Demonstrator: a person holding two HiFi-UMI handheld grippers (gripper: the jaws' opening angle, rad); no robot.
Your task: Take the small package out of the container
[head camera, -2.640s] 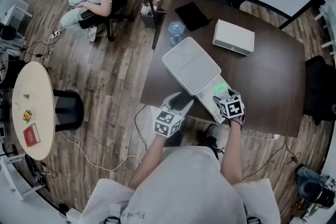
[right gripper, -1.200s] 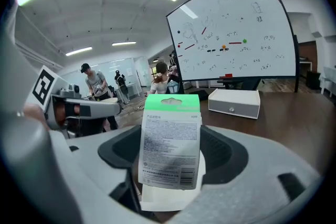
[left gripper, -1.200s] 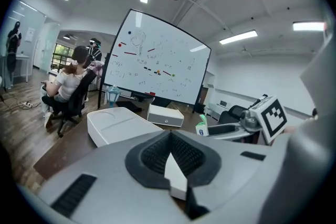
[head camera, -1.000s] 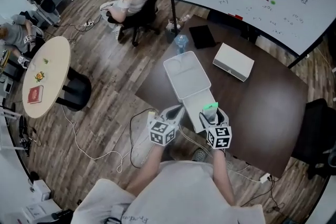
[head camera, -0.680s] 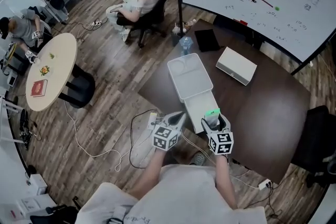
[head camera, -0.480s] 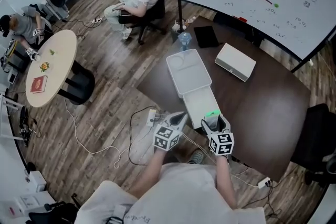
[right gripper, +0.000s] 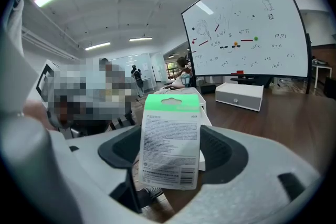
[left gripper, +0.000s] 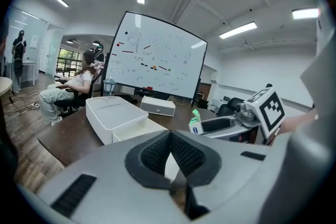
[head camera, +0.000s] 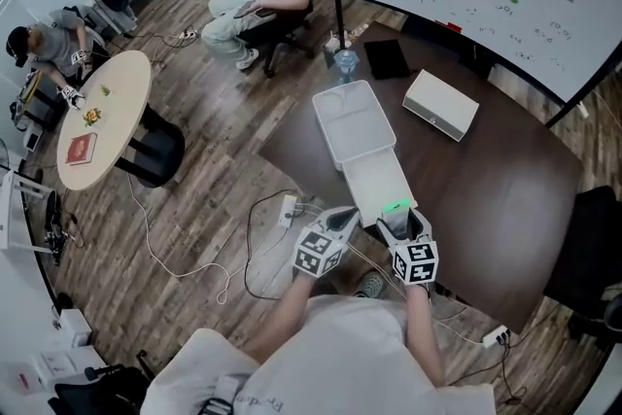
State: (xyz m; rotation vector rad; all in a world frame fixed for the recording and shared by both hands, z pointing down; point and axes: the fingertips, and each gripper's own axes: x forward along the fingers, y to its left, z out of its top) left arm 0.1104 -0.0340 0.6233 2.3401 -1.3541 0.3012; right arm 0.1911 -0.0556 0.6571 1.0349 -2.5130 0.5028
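Observation:
My right gripper [head camera: 399,220] is shut on the small package [right gripper: 170,139], a flat white pack with a green top [head camera: 396,206], held upright between the pads above the table's near edge. In the left gripper view the package [left gripper: 196,123] sticks up from the right gripper's tip. The white container [head camera: 378,178] lies open just beyond it, its lid [head camera: 352,121] folded back farther away. My left gripper [head camera: 340,220] hangs beside the right one, left of the container's near end, shut with nothing in it [left gripper: 170,157]. The container [left gripper: 113,115] stands ahead of it.
A white drawer box [head camera: 440,104] sits on the dark table's far side, with a black tablet [head camera: 387,58] and a water bottle [head camera: 345,63] near the whiteboard. A person sits in a chair beyond. Cables lie on the floor at left, near a round table [head camera: 105,117].
The head view has shifted a little. Both grippers keep their places at the container's near end, the package still in the right one. The seated person has turned.

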